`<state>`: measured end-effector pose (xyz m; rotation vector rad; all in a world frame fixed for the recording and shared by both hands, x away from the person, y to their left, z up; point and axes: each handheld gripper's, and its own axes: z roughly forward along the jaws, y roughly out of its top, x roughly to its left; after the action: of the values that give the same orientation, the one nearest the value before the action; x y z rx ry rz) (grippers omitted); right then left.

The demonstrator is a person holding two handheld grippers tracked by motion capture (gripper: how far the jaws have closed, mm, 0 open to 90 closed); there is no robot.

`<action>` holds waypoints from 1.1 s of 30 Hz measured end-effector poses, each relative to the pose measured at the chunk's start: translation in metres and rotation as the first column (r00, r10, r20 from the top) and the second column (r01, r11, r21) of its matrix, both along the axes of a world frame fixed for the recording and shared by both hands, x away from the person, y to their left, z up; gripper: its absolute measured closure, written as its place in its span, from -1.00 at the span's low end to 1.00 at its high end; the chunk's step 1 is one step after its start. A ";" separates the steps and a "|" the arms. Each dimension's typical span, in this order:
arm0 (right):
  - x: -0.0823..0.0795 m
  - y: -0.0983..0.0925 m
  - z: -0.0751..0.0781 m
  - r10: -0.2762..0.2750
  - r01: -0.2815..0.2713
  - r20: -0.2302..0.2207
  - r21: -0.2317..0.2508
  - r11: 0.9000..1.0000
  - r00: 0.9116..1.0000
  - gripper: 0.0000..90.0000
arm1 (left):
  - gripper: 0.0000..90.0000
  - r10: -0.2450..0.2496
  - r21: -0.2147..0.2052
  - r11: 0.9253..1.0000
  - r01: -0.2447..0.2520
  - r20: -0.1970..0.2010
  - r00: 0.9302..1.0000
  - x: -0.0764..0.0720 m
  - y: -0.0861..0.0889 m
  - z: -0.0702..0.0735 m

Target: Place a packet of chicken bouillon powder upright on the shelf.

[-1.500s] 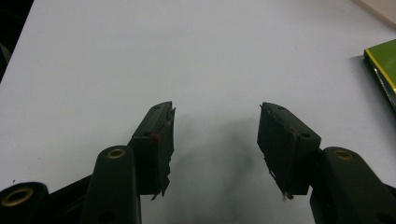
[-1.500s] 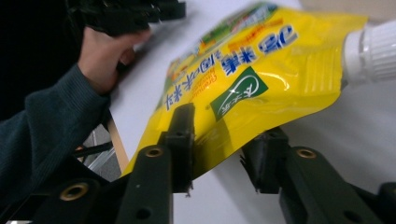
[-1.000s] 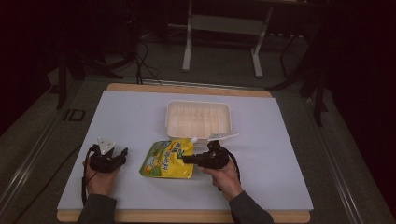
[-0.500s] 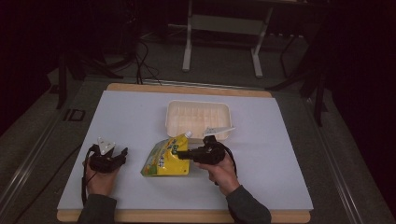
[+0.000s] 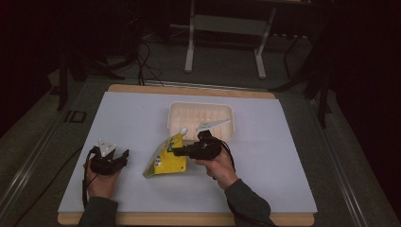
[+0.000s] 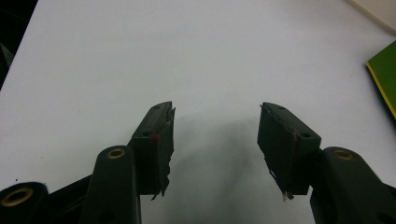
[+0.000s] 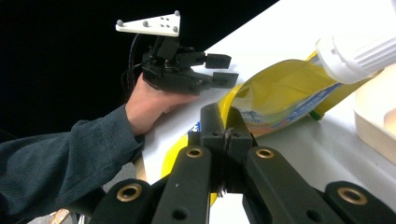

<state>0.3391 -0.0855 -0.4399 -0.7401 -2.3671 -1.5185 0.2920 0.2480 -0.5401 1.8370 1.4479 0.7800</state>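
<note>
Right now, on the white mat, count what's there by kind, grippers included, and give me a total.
Handheld grippers: 2, left gripper and right gripper
Yellow spouted pouches: 1, the pouch, pinched at its edge by the right one
White trays: 1, the tray
Total: 4

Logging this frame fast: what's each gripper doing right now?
Left gripper: open, jaws wide apart, holding nothing, over the white mat.
Right gripper: shut on the yellow pouch, clamping its edge.
</note>
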 end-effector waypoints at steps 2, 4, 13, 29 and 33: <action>0.001 0.003 0.001 0.008 -0.008 0.013 -0.001 1.000 1.000 1.00 | 0.00 0.001 -0.001 1.000 -0.001 0.001 1.000 0.000 0.000 0.000; 0.002 0.006 0.002 0.018 -0.018 0.018 0.005 1.000 1.000 1.00 | 0.00 0.001 -0.002 1.000 -0.001 -0.001 1.000 0.000 0.000 0.000; 0.008 0.014 0.007 0.053 -0.054 0.049 0.018 0.998 0.997 1.00 | 0.00 0.000 -0.005 1.000 0.000 0.001 1.000 0.000 0.000 0.000; 0.009 0.009 0.031 0.080 -0.081 0.115 0.002 0.997 0.990 1.00 | 0.00 0.002 0.000 1.000 -0.002 0.007 1.000 0.000 0.000 0.000; 0.008 0.009 0.035 0.091 -0.088 0.137 -0.024 0.996 0.986 1.00 | 0.00 0.005 -0.003 1.000 -0.005 0.007 1.000 0.000 0.000 0.000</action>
<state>0.3475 -0.0767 -0.4045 -0.5405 -2.4794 -1.5600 0.2915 0.2484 -0.5400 1.8274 1.4486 0.7853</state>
